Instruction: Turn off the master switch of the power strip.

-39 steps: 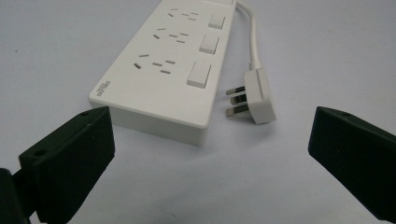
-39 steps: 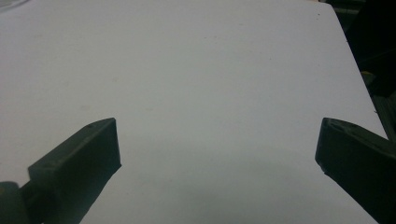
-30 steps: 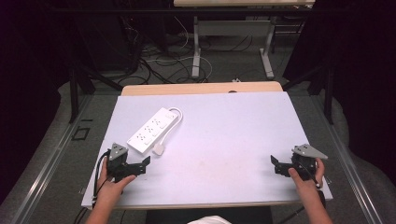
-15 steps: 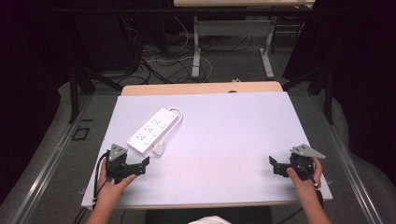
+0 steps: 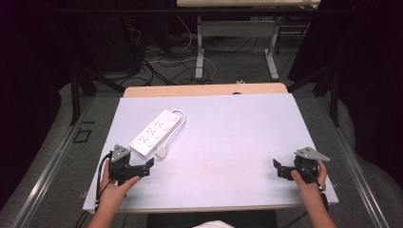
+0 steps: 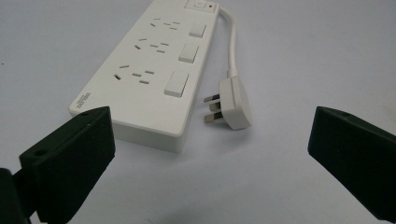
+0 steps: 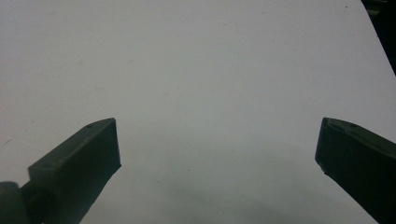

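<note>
High view, power strip [image 5: 156,132]: lying left on the table [image 5: 228,128]
Left gripper [image 5: 148,167]: near the strip's plug [image 5: 162,152], jaws wide, empty
Right gripper [image 5: 277,168]: well apart from the strip, jaws wide, empty

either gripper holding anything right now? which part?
Nothing held. The left gripper is open just short of the power strip and its plug; the right gripper is open over bare table.

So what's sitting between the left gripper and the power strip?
Nothing: in the left gripper view, bare white table separates the open left gripper from the power strip; its plug lies beside it.
</note>
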Available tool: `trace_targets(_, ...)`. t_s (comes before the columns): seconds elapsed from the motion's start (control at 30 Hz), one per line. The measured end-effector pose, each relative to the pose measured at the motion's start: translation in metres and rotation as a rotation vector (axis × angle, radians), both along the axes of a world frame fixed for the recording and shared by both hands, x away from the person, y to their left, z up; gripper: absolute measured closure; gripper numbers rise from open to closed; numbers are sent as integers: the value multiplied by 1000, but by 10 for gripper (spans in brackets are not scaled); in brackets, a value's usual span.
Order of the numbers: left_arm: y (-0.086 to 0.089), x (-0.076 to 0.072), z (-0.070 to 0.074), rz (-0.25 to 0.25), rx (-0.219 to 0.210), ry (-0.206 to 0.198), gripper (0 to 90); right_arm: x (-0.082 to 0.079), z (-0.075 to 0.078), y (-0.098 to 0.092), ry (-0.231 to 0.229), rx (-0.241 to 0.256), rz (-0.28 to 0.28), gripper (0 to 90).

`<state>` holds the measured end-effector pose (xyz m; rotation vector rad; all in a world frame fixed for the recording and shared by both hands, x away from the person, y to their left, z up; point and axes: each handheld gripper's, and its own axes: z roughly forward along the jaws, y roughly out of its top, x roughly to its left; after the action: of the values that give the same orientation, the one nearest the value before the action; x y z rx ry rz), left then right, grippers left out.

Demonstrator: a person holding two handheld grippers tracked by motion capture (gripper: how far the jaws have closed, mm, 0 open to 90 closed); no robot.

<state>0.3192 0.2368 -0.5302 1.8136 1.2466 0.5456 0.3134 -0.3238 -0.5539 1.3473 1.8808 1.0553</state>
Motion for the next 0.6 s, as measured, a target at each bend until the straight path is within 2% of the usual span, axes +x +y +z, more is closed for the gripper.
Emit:
trace_targets(0.13, -1, 2, 5, -4, 1, 0, 7, 0, 0, 2, -2, 5, -8, 0)
trace_targets(0.4, -5, 11, 17, -14, -24, 3, 10, 1, -1, 1, -5, 1, -9, 0)
trace_targets(0.43, -5, 12, 19, -13, -27, 1, 11, 0, -1, 3, 4, 14, -15, 0)
trace_targets(0.6, -10, 18, 28, -20, -34, -2, 21, 1, -1, 2, -6, 0, -12, 0)
